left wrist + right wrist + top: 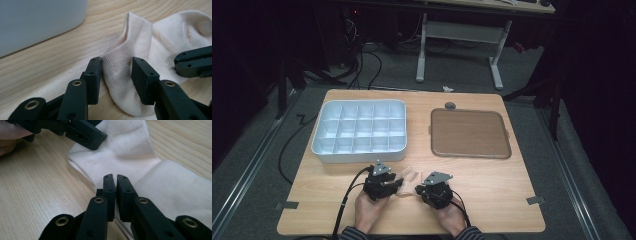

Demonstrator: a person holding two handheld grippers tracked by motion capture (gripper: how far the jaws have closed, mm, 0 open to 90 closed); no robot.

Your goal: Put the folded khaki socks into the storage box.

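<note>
Just pale, rumpled sock [160, 45]

Compartment tray [359, 131] is sitting at the table's [492, 195] far left, flat mat [470, 133] lying to its right. Sock [411, 176] is lying near the front edge, between left gripper [398, 184] and right gripper [418, 189], just before the tray.

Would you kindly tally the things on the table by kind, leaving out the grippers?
White compartment box: 1
Brown tray: 1
Pale sock: 1, though more may lie folded together
Total: 3
</note>
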